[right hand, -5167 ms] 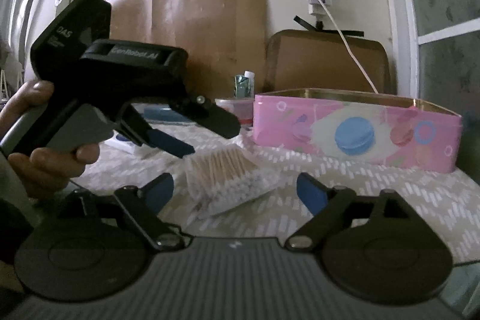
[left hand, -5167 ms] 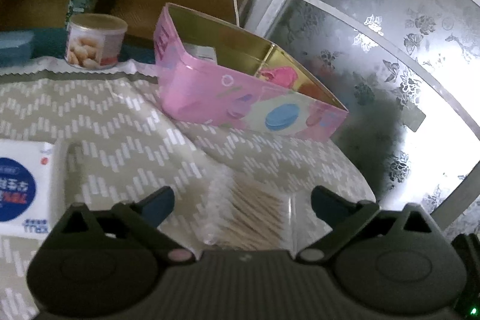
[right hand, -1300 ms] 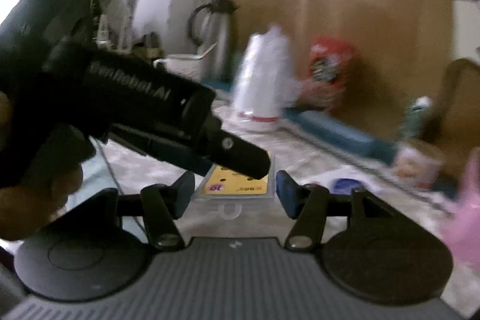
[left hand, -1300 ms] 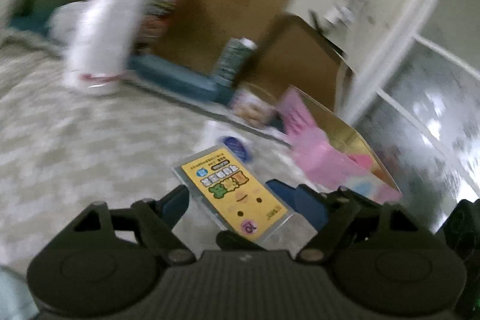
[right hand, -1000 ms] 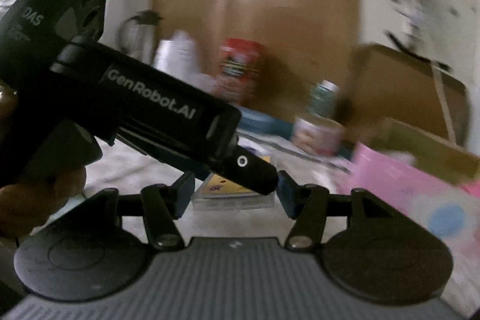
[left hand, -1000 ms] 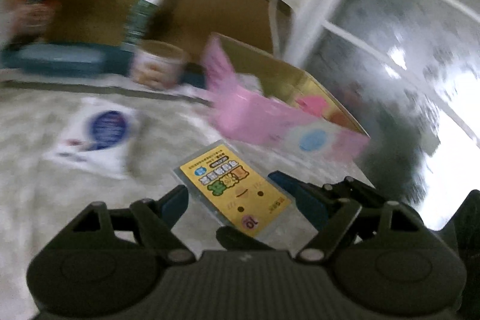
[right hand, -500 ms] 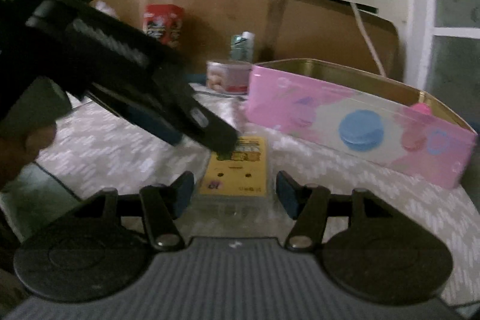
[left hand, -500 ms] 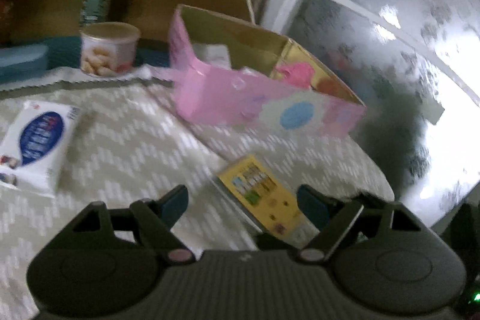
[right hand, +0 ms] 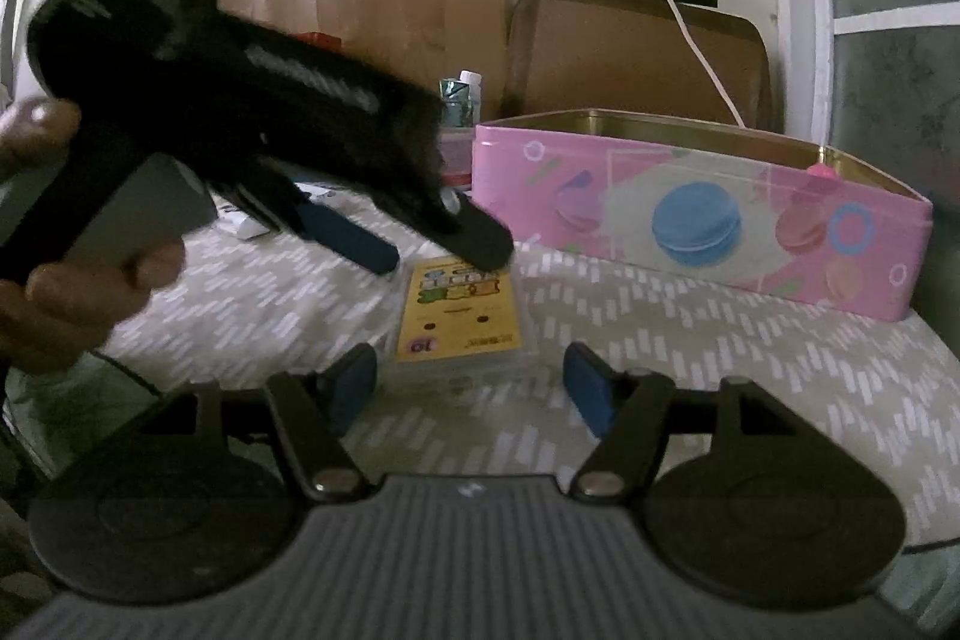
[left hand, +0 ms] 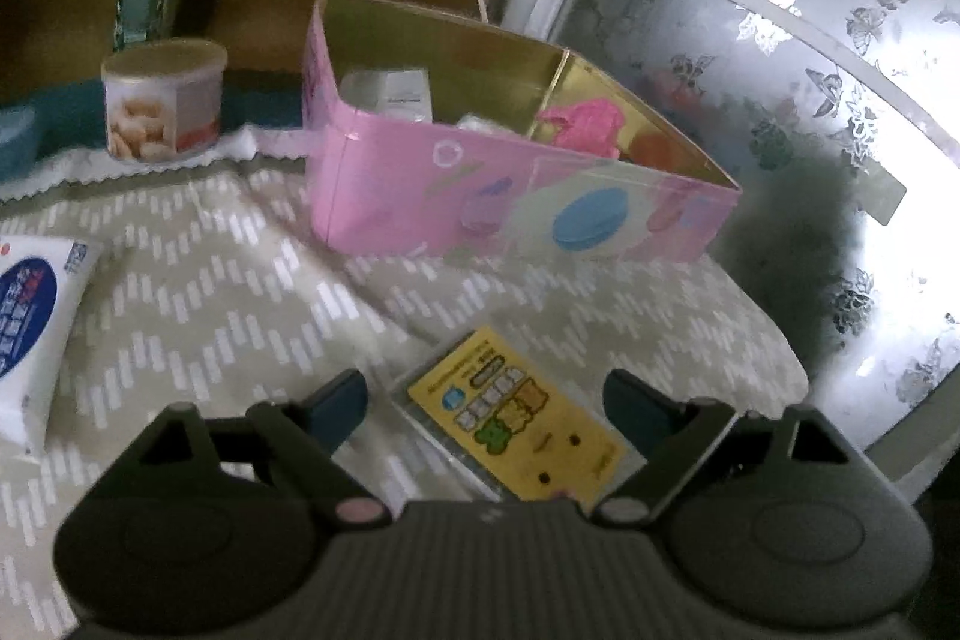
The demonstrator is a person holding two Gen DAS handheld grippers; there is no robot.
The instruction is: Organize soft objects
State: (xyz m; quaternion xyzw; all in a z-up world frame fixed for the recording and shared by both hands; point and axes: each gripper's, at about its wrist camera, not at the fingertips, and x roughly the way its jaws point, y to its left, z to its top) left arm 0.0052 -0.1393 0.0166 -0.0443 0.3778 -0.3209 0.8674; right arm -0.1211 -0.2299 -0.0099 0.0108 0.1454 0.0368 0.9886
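Note:
A clear pack with a yellow label (left hand: 517,431) lies flat on the chevron tablecloth (left hand: 210,268), also in the right wrist view (right hand: 461,322). My left gripper (left hand: 486,400) is open, its fingers on either side of the pack without touching it; it shows from the side in the right wrist view (right hand: 444,244). My right gripper (right hand: 471,382) is open, with the pack's near end between its blue pads. The open pink tin (left hand: 420,196) stands behind the pack and holds a pink soft item (left hand: 585,124) and white packets.
A white tissue pack with a blue label (left hand: 30,322) lies at the left. A round snack can (left hand: 162,106) and a green carton (left hand: 141,1) stand at the back. The table edge and a frosted glass door (left hand: 810,100) are at the right.
Both grippers carried the yellow-label pack from the left side of the table to in front of the pink tin and set it down. Both have opened and let it go.

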